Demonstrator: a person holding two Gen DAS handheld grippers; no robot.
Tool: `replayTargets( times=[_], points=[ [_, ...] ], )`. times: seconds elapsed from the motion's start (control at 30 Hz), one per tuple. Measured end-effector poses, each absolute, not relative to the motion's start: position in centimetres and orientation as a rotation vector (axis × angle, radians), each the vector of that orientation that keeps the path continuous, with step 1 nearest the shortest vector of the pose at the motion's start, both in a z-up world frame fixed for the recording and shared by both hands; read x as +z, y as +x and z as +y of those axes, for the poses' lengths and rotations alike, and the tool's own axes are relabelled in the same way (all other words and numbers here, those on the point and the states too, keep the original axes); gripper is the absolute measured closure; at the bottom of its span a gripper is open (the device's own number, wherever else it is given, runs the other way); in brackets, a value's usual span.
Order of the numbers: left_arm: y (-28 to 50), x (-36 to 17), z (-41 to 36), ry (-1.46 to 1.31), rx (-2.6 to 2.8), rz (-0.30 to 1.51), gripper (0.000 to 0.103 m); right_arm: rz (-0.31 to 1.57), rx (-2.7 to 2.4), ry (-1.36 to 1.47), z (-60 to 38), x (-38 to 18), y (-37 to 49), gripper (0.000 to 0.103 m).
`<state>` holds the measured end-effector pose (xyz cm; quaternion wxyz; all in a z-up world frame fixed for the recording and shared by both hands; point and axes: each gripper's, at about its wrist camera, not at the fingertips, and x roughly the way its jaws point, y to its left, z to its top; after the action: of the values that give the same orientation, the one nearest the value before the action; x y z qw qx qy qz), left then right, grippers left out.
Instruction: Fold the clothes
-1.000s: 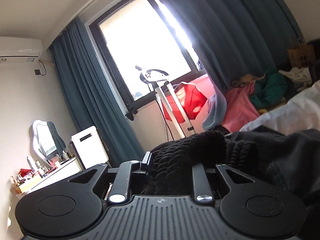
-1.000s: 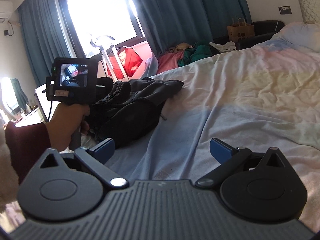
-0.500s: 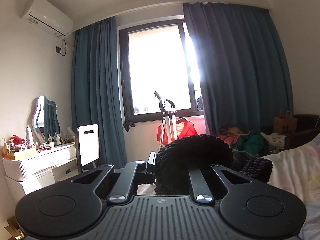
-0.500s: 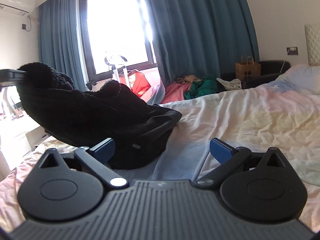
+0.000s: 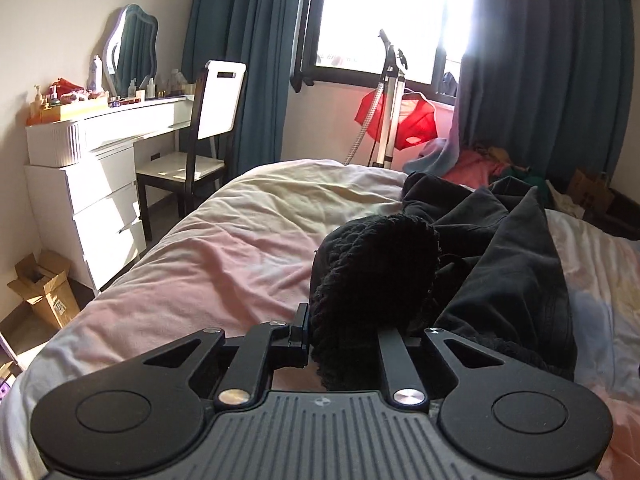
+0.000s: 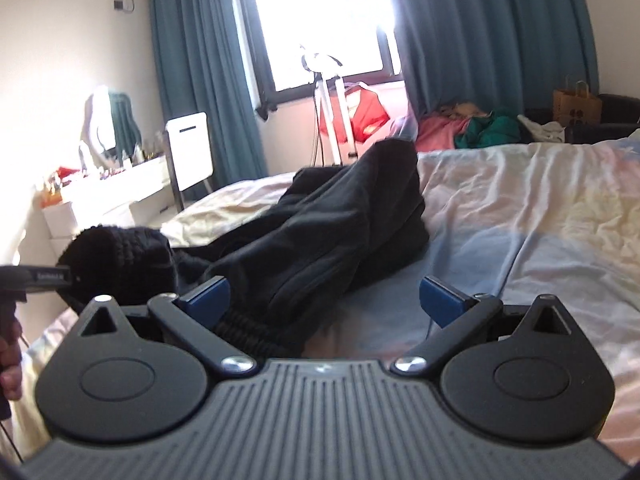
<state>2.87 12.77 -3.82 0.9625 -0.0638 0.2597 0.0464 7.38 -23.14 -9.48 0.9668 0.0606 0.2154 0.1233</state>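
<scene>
The left gripper [image 5: 344, 340] is clamped on the knit cuff [image 5: 376, 268] of a black garment [image 6: 332, 232] lying crumpled on the bed [image 6: 520, 208], seemingly to drag it flat; the right gripper [image 6: 324, 298] hovers beside it, jaws apart.

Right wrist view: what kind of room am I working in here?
A home bedroom, most likely. A bed with rumpled bedding fills the foreground, a white dressing table with a mirror stands by the wall, and teal curtains frame a window.
</scene>
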Motion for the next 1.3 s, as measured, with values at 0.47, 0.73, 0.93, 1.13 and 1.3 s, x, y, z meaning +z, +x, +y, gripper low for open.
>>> replayTargets(
  times=[0.47,0.73,0.93,1.13,1.3],
  points=[
    [-1.1,-2.4,14.9,-0.451,-0.03,0.563,0.055,0.611,0.305,0.031,-17.8,-15.3,10.9,0.037],
    [0.5,-5.7,7.6,-0.355,-0.373,0.748,0.046,0.665,0.341,0.07,-18.2,-15.9,11.6,0.037],
    [1.2,-8.8,3.9,-0.135,-0.256,0.846,0.052,0.678,0.329,0.079,-18.2,-15.7,11.7,0.037],
    [1.1,-9.0,4.0,-0.137,-0.284,0.817,0.098,0.686,0.322,0.106,-18.6,-15.7,12.0,0.036],
    [0.3,-5.0,6.5,-0.313,-0.397,0.63,0.099,0.686,0.319,0.081,-18.8,-15.6,12.1,0.032]
  ],
)
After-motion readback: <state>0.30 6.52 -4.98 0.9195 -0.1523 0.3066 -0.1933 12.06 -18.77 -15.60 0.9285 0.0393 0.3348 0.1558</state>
